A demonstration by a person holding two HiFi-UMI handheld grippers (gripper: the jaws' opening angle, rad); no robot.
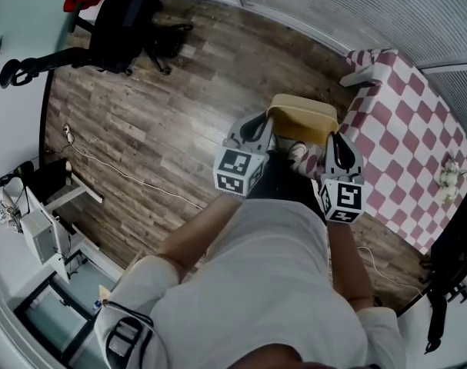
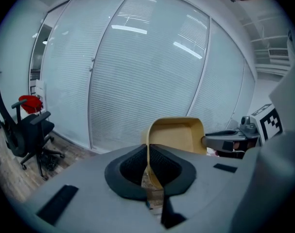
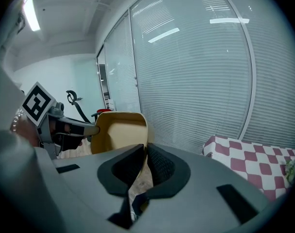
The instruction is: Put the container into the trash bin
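Container (image 1: 302, 119) held in air over wood floor (image 1: 156, 121), long axis left-right, slung between both grippers. Left gripper (image 1: 262, 131) clamped on left rim, right gripper (image 1: 333, 143) clamped on right rim; neither nearer. Bin in no view, likely needs locating first. Checked counter (image 1: 406, 129) near on right; chair (image 1: 129, 29) well apart, left.

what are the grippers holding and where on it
Both hold the tan container by opposite side walls: the left gripper has its jaws shut on the left rim, the right gripper on the right rim.
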